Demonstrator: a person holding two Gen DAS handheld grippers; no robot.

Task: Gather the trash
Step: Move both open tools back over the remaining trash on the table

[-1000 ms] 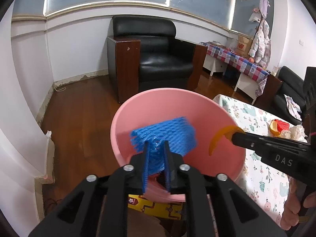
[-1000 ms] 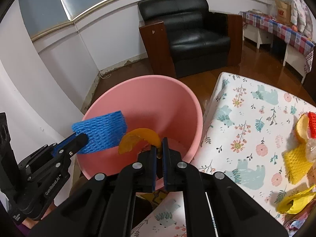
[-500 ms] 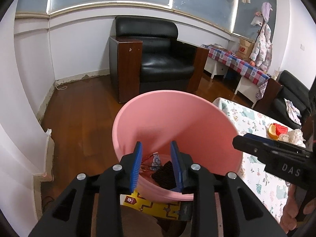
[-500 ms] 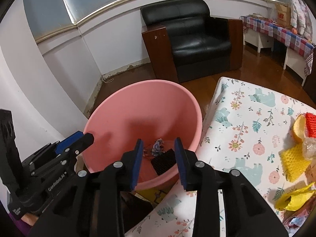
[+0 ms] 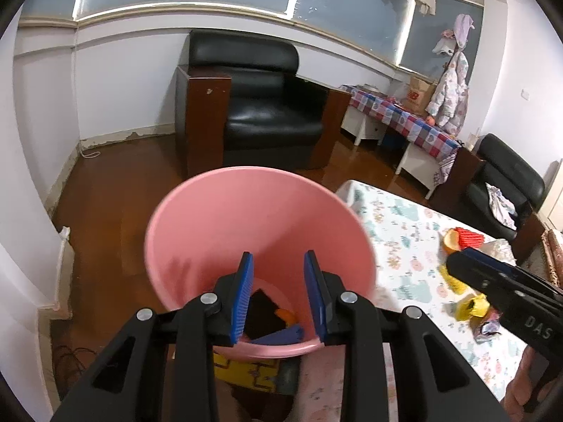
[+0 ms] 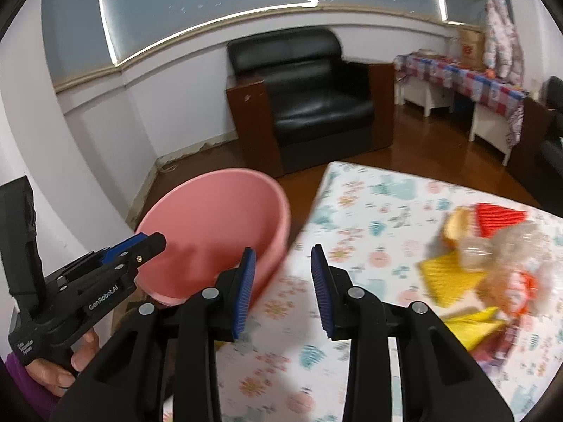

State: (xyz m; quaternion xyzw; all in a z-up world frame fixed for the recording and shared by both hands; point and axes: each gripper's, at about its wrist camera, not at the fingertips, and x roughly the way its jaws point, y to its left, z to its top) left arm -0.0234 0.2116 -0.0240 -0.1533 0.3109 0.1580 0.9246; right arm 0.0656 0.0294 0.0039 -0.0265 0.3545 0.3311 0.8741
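Your left gripper (image 5: 279, 293) hangs over the pink bin (image 5: 218, 232), its blue pads spread apart with nothing between them. Down in the bin's bottom lie a blue foam net (image 5: 281, 336), an orange peel (image 5: 286, 314) and something black (image 5: 262, 311). Your right gripper (image 6: 283, 290) is also spread wide and holds nothing; it sits over the floral tablecloth (image 6: 369, 204), just right of the bin's rim. The rest of the trash lies on the cloth, well to the right of it: a red foam net (image 6: 499, 216) against a piece of orange peel (image 6: 454, 227), a yellow foam net (image 6: 447, 270), crumpled clear plastic (image 6: 506, 246) and a yellow scrap (image 6: 471, 323), blurred. A black armchair (image 5: 260, 105) stands behind the bin on the wooden floor (image 5: 105, 183).
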